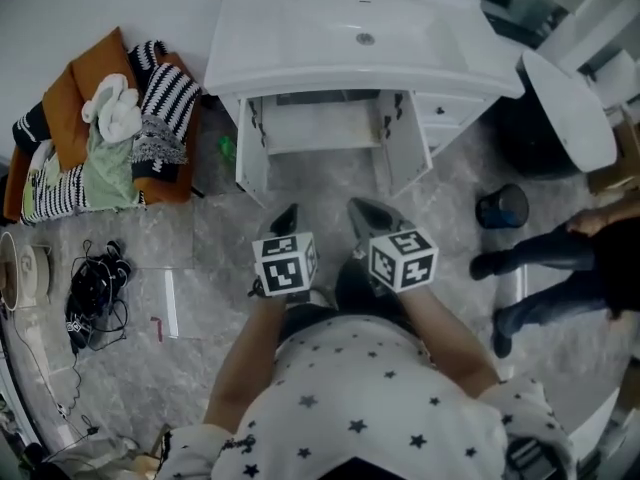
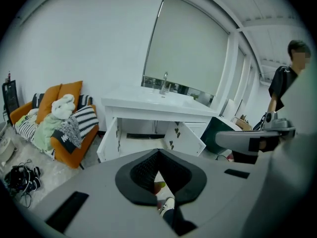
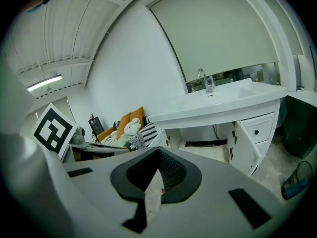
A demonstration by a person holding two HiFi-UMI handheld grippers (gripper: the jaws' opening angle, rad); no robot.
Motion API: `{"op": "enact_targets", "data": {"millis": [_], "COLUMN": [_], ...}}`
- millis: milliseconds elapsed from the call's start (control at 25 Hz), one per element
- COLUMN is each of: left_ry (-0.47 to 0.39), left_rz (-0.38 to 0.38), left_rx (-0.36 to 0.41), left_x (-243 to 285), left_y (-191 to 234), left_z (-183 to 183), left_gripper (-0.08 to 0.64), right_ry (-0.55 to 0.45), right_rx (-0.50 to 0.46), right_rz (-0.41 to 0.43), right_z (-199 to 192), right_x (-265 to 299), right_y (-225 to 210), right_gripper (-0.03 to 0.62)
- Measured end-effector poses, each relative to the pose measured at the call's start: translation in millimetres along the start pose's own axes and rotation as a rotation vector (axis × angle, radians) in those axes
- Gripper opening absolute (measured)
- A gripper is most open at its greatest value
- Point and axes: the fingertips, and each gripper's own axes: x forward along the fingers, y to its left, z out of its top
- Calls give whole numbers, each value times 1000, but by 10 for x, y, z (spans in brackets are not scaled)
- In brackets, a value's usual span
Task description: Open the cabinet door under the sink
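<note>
The grey marbled floor [image 1: 205, 243] fills most of the head view. At its far edge stands the white sink unit [image 1: 300, 43], with an orange sofa [image 1: 95, 78] heaped with cushions off to its left. Another person [image 1: 560, 253] stands at the right, near a dark bin [image 1: 502, 206].

The cabinet [image 1: 320, 128] under the basin shows a bare, pale interior. Both its doors already stand swung out toward the wearer. The left door [image 1: 252, 158] and the right door [image 1: 402, 148] are each hinged at the outer side of the opening, long axis upright, with the free edge pointing back across the floor. By the look of it the opening is done (the drawers [image 1: 445, 113] further right are shut and no part of it).

The left gripper [image 1: 289, 211] and the right gripper [image 1: 357, 206] are held side by side in front of the wearer's body. They are aimed at the cabinet but well apart from it. Each has its jaws pressed together on nothing, and only floor shows past the tips.

The cabinet lies straight ahead of both. The left door is roughly in line with the left gripper and the right door with the right. If either door needed pushing wider, I judge its own-side gripper the nearer one to reach its free edge.
</note>
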Motion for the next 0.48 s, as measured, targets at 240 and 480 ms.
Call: {"op": "enact_targets", "data": {"millis": [240,480], "left_ry": [-14,1], "left_rz": [-24,-34], "left_rx": [36,42], "left_x": [-75,-125], "left_y": [-133,-168], "left_z": [19,-69], "left_gripper": [5,5], "right_ry": [-15,-17], "right_rx": [12,6], "right_rz": [-7,-12], "right_z": [-8,-19], "right_x": [-121,-179], "right_y": [23,78], "right_gripper": [8,8]}}
